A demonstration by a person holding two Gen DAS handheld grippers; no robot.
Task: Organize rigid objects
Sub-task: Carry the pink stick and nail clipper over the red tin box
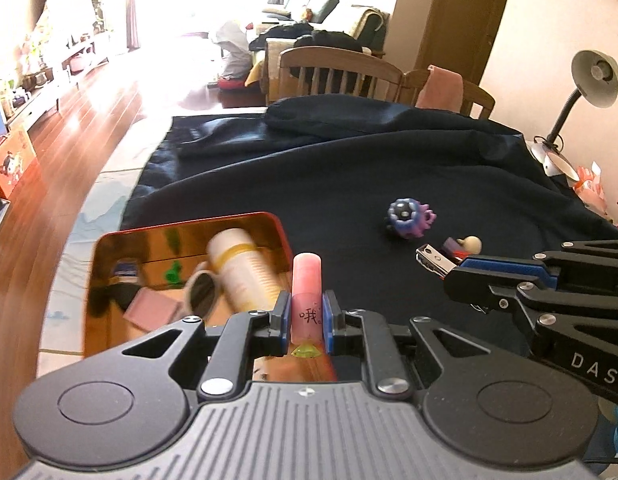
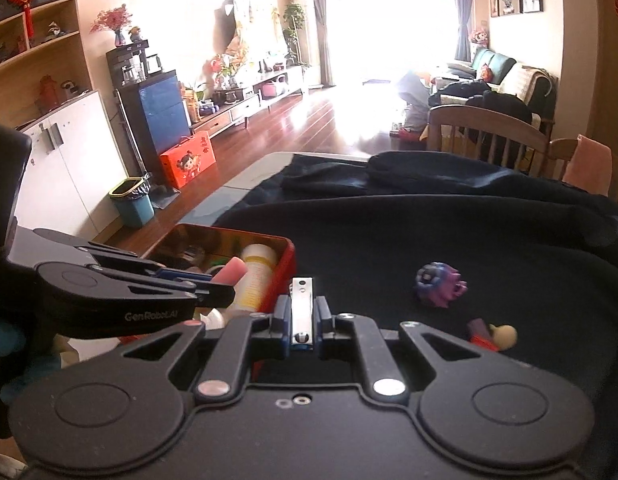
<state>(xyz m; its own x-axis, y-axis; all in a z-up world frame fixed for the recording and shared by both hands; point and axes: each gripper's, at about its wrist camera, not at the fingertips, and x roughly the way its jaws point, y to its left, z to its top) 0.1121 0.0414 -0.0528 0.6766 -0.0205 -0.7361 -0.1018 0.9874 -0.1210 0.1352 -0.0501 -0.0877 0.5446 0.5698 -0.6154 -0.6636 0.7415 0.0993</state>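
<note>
The left gripper (image 1: 306,314) has its jaws clamped on 1 pink cylindrical tube (image 1: 306,280), long axis pointing forward beside the red rectangular metal tin (image 1: 269,220). The right gripper (image 2: 303,316) grips 1 silver metal nail clipper (image 2: 302,304), pointing forward. 2 small toys lie on the dark-clothed worktop (image 1: 349,176): purple spiky figure (image 1: 411,218), cream-headed figure (image 1: 469,245).

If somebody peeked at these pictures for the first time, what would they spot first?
Probably the pink tube standing upright, pinched in the left hand-held gripper, right beside the shiny red tin already holding a white bottle. Next, the silver nail clipper clamped in the right hand-held gripper. Farther out on the dark cloth sits a purple and blue toy.
</note>
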